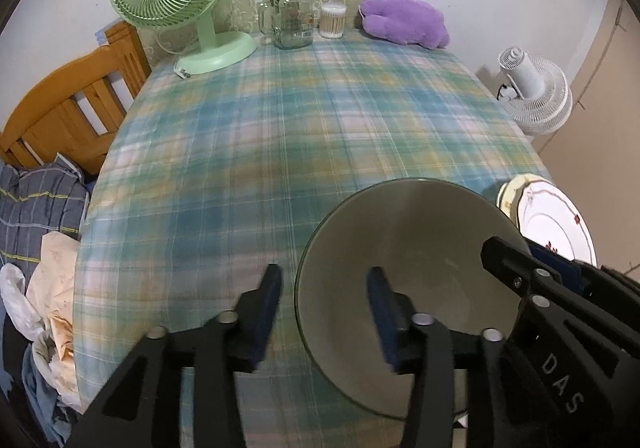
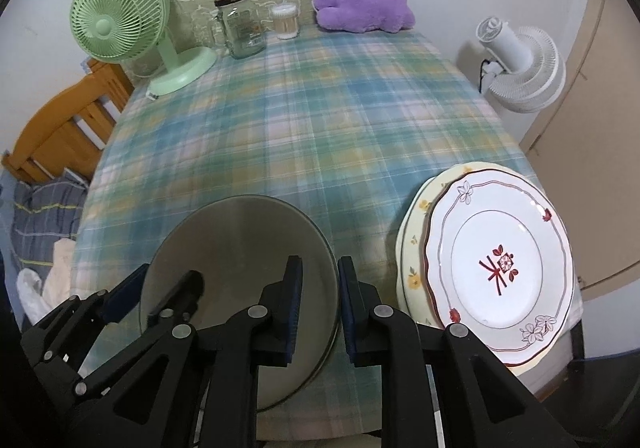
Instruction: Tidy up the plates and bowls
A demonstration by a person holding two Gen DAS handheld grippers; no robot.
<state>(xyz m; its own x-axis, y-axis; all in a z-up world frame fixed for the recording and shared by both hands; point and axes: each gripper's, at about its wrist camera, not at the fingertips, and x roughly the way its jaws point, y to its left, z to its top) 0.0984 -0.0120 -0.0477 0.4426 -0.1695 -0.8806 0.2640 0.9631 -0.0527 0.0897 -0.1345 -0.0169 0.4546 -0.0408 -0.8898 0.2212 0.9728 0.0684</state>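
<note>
The plaid tablecloth (image 2: pixel 304 119) carried a grey glass bowl (image 2: pixel 240 248) at its near edge and two stacked plates (image 2: pixel 500 268) at the near right corner. Left gripper (image 1: pixel 326 312) — jaws open, straddling the bowl's left rim. Right gripper (image 2: pixel 320 308) — jaws narrowly parted astride the right rim, pads clear.

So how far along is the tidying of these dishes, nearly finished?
Partly, it seems. Done: a white flower-patterned plate sits stacked on a pale yellow plate at the table's right edge. In hand: both tongs straddle the rim of the grey-green bowl; the left tongs gape wide around it, the right tongs stand slightly apart, so neither seems to squeeze it. Left: I can't tell where the bowl belongs.
</note>
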